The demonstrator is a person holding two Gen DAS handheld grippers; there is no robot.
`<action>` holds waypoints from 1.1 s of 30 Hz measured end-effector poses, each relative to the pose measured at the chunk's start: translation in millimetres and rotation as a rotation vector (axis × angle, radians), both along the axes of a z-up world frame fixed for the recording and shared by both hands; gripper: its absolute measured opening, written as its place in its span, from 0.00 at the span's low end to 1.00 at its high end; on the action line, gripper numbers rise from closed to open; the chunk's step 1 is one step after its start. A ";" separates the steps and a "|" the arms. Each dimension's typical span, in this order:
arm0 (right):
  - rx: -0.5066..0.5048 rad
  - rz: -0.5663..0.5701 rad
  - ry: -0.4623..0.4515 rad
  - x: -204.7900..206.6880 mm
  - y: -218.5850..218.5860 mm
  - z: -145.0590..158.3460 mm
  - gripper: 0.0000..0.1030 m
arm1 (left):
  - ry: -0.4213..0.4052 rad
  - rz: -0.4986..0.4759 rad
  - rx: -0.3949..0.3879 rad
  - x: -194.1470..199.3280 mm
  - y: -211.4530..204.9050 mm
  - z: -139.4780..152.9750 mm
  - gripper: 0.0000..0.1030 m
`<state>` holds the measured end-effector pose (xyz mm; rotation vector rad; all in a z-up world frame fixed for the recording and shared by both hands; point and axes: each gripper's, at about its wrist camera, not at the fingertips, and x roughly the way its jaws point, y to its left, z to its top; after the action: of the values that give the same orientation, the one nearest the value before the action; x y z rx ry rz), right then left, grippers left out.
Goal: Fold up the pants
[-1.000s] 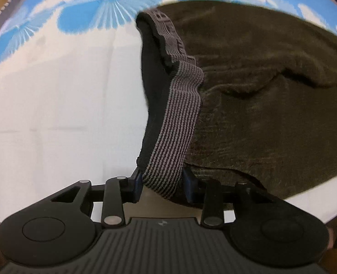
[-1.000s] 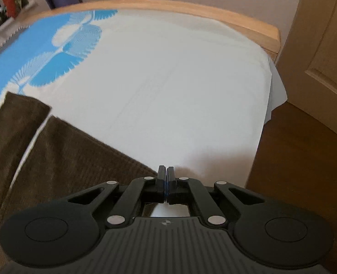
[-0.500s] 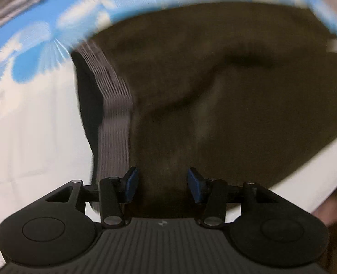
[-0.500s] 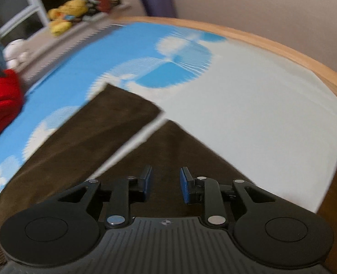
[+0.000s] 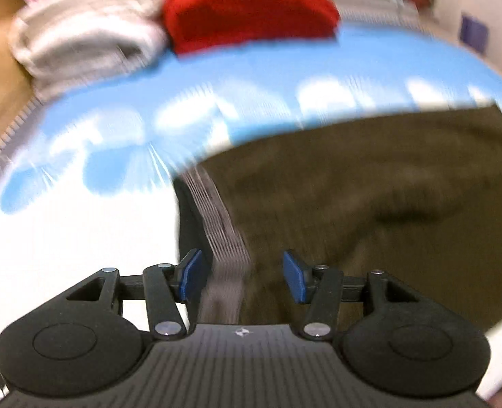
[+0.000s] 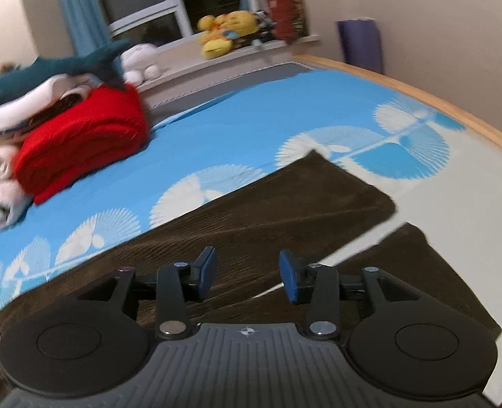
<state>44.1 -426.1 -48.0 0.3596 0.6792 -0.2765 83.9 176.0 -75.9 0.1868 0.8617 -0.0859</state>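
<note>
The pants (image 6: 285,210) lay flat on the bed (image 6: 257,119), legs reaching toward 2 o'clock. The left tongs (image 5: 242,277) had just been opening, apart above the waistband (image 5: 223,238), gripping nothing. The right tongs (image 6: 247,273) had likewise been opening, empty, over the legs.

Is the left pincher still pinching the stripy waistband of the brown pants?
Apart. The left wrist view shows the left gripper open, the waistband lying loose between its blue pads.
</note>
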 end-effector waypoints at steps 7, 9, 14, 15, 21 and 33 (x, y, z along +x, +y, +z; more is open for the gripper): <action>-0.015 0.115 -0.048 26.8 51.8 7.4 0.41 | -0.063 0.120 -0.040 18.0 -3.6 8.3 0.56; -0.046 0.133 -0.064 32.5 65.4 9.7 0.42 | -0.057 0.156 -0.065 21.9 -4.8 11.2 0.56; 0.008 0.175 -0.075 55.2 83.8 11.5 0.44 | -0.039 0.194 -0.075 32.2 -7.9 23.2 0.03; 0.032 0.182 -0.076 58.7 86.1 12.8 0.44 | -0.038 0.192 -0.063 37.9 -12.0 21.3 0.02; 0.077 0.210 -0.128 72.8 97.2 25.0 0.30 | 0.039 0.217 -0.115 88.2 -36.3 16.6 0.00; 0.003 0.300 0.020 99.4 89.4 9.3 0.05 | -0.032 0.142 -0.055 185.3 -42.5 -47.2 0.06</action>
<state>143.5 -336.7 -38.8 0.2533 0.7429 0.0059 269.2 133.5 -123.1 0.0747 0.8372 0.0255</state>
